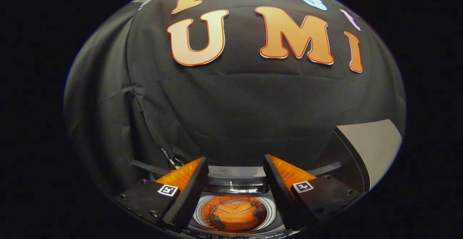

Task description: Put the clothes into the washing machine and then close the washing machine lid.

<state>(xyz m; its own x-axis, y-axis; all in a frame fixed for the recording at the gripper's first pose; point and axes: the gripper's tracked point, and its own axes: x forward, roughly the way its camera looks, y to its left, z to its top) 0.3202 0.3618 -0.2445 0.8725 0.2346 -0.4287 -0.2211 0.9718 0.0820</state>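
My gripper (235,159) is open and hangs above the washing machine (235,183), with nothing between its fingers. Below and between the fingers I look down into the round drum (200,215). An orange piece of clothing (235,215) lies bunched at the bottom of the drum. The machine's lid (374,146) is raised, a pale grey panel standing up to the right of the right finger. The back rim of the machine runs just beyond the fingertips.
The booth's black cloth wall (231,105) hangs close behind the machine. A thin cable or clip (171,161) shows by the left finger near the machine's back edge.
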